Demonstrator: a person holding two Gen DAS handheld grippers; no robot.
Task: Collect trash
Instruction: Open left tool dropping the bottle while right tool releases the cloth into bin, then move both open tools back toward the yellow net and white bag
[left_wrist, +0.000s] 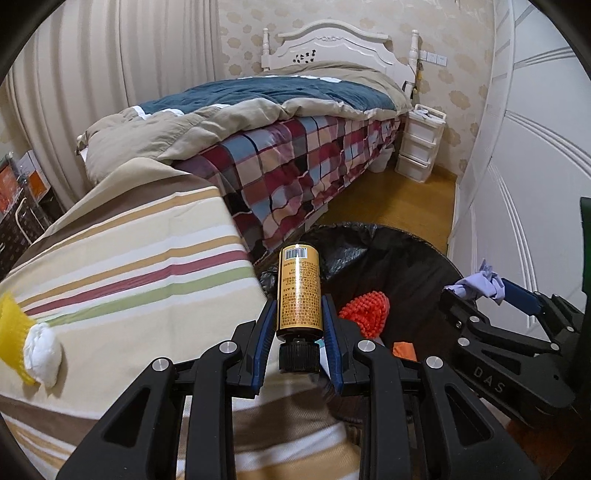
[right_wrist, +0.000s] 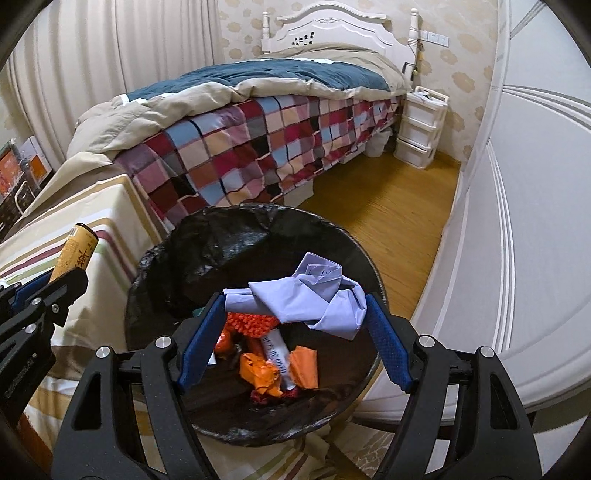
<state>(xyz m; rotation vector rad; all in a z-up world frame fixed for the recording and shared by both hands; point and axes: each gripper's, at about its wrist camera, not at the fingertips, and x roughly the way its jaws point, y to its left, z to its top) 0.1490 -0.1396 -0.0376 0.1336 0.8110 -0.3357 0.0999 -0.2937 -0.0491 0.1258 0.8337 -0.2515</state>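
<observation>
Gold bottle (left_wrist: 298, 290) clamped in the left tongs (left_wrist: 298, 317) beside the bin (right_wrist: 332, 236); right tongs (right_wrist: 295, 314) clamped on lilac crumpled paper (right_wrist: 306, 295) above it.

The letters "DAS" stand in pale print on the black frame of the right claw (left_wrist: 476, 291). The gold bottle (left_wrist: 299, 291) carries a barcode near its base and columns of small dark print, too fine to read.
</observation>
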